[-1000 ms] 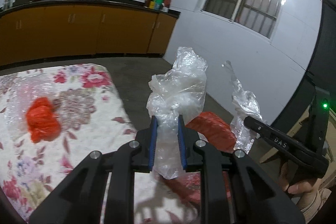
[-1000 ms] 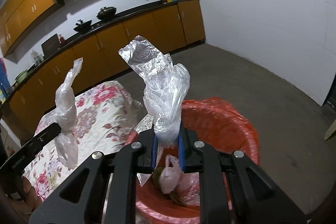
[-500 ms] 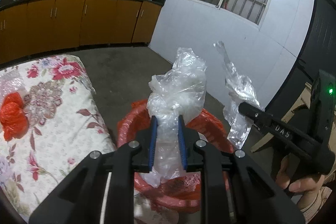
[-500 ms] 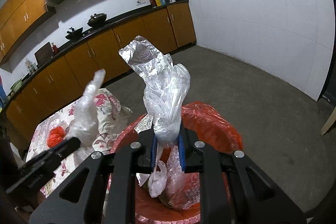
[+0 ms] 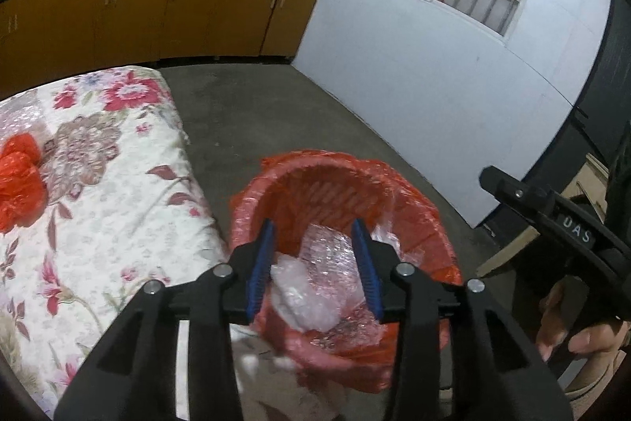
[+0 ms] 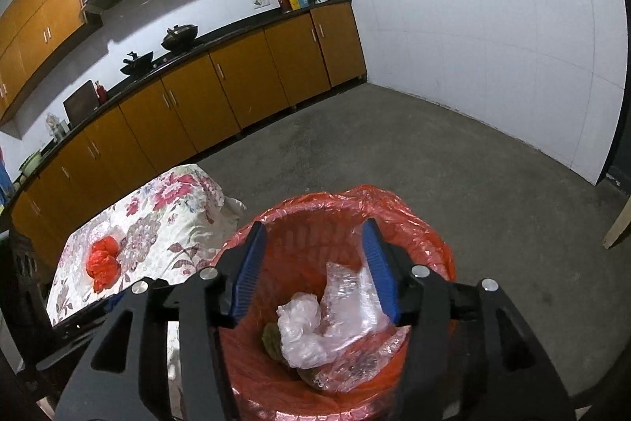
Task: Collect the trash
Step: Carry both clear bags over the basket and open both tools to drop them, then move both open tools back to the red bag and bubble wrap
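Both tongs, left (image 5: 317,251) and right (image 6: 315,255), now spread empty | plastic wrappers (image 6: 311,326) dropped into red-lined bin (image 6: 426,247) | red bag (image 6: 103,263) waits on left surface (image 6: 173,223)

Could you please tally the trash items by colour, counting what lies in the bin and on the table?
Clear crumpled plastic bags in the red-lined bin: 2
Red crumpled plastic bag on the floral-cloth table: 1
Dark greenish scrap in the bin: 1
Total: 4
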`<state>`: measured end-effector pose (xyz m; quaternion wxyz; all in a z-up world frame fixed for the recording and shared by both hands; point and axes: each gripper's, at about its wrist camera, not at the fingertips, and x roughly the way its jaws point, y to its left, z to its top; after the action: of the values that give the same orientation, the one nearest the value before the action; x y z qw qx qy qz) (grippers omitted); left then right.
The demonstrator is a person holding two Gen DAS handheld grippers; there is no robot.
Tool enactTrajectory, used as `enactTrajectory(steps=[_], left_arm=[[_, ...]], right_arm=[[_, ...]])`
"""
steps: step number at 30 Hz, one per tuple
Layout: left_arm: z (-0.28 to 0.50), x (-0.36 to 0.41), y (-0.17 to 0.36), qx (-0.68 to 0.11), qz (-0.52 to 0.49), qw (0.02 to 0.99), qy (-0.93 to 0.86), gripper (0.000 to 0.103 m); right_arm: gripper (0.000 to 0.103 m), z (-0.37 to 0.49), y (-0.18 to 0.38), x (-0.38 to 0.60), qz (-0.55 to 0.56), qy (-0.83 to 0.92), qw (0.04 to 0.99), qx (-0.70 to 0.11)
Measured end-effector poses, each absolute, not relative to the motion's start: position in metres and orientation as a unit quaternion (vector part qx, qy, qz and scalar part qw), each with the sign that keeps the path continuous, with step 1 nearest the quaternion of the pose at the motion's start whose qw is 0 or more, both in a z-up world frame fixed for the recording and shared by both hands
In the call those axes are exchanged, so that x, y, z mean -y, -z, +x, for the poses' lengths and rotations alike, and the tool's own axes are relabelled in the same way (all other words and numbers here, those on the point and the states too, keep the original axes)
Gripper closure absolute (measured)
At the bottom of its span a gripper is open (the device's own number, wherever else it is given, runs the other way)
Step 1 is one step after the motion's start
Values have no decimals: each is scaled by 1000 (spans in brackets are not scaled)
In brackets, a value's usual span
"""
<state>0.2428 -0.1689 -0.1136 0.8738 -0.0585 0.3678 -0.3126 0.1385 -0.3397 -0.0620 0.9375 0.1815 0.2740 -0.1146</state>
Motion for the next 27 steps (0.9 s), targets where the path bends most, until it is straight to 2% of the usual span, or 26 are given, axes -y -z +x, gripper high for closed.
enactTrajectory(steps=[15,18,27], left_arm=[[258,93,102,-351,-62,907,223,56],[262,75,100,-348,-65,912,205,55],[270,19,100,-343,-79,923,155,54]], right_arm=[[51,155,65,299,150,84,939,-299],[46,159,63,288,144,75,940,-301],[46,172,60,255,119,49,942,-311]])
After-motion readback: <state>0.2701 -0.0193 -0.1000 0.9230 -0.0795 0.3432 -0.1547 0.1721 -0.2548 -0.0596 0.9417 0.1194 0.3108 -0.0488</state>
